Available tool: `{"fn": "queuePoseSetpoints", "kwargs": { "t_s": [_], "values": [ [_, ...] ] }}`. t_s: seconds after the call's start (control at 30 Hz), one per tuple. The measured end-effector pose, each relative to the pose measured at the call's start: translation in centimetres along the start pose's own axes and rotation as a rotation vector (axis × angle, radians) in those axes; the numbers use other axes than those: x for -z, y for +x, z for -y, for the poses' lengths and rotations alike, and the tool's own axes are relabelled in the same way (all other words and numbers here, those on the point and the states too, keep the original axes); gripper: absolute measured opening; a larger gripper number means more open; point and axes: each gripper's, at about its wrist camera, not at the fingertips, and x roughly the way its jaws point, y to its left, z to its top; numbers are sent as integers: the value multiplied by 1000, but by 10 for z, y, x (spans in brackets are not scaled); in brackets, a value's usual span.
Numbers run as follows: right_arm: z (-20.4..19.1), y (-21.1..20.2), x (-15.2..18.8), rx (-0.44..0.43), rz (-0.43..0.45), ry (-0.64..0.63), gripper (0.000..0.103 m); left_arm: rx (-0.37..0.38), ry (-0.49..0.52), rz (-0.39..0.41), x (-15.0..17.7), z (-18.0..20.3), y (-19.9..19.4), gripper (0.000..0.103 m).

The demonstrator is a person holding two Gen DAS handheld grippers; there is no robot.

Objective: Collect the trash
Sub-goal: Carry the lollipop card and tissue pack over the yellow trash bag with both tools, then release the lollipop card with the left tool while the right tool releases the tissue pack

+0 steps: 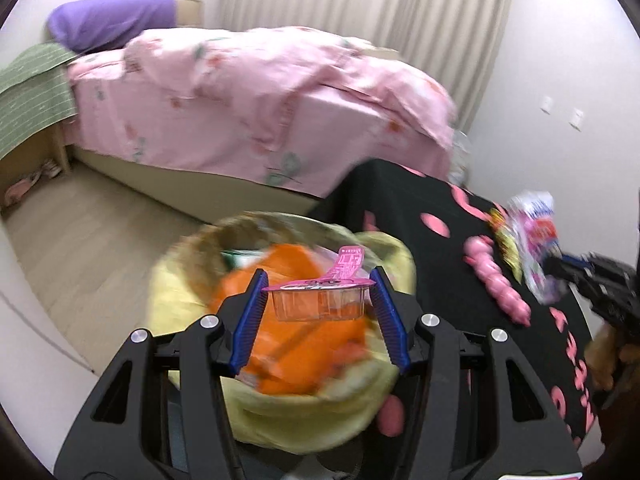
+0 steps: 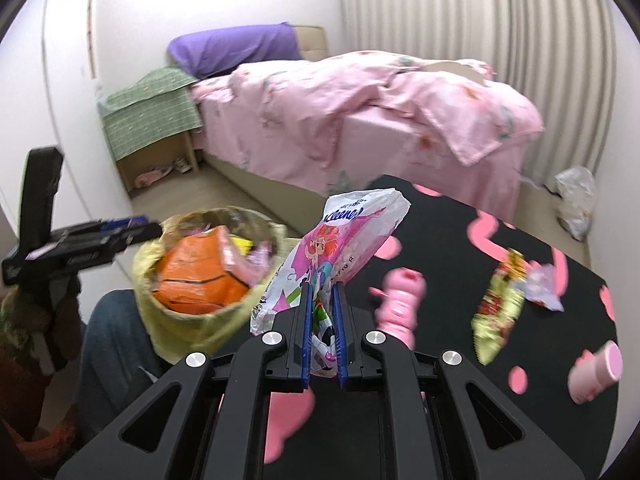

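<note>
bed (image 2: 360,120) pink duvet (rumpled) | curtain (image 2: 480,20) pleated | floor (image 1: 80,232) pale wood

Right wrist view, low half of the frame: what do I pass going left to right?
Left gripper → trash bin → tissue pack in the right gripper → pink bottle → yellow snack wrapper → pink cup.

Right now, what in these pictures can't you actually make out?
- Bin contents under the orange pack: hidden; left view is motion-blurred.
- Yellow snack wrapper print: blurred in both views.
- Items under the bedside shelf: too small.
- Right gripper hides the tissue pack's lower end.
</note>
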Motion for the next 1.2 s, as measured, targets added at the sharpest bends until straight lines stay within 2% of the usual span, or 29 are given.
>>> {"fn": "queuePoseSetpoints", "kwargs": {
  "t_s": [0.17, 0.23, 0.33, 0.43, 0.5, 0.57, 0.7, 0.93, 1.1, 1.2],
  "values": [
    [-31, 29, -19, -65, -38, -82, 11, 16, -85, 23, -6, -39, 10, 50],
    [-39, 46, -27, -104, -66, -103, 11, 29, -88, -7, -1, -46, 23, 50],
    [-54, 87, -38, -191, -156, -144, 11, 12, -64, -95, 10, -48, 49, 50],
    [-72, 138, -41, -209, -276, -234, 11, -49, -11, -210, 26, -48, 75, 50],
    [-77, 168, -40, -229, -349, -257, 11, -76, 34, -211, 32, -45, 76, 50],
    [-84, 195, -40, -245, -409, -284, 11, -71, 52, -215, 34, -44, 74, 50],
    [-90, 228, -42, -258, -467, -313, 11, -53, 52, -225, 31, -46, 76, 50],
    [-86, 233, -37, -266, -506, -342, 11, 28, -9, -221, 27, -52, 75, 50],
    [-78, 207, -35, -287, -436, -315, 12, 66, -80, -214, 24, -58, 70, 50],
    [-76, 198, -35, -290, -408, -306, 15, 132, -156, -222, 21, -66, 66, 55]
  ]
}}
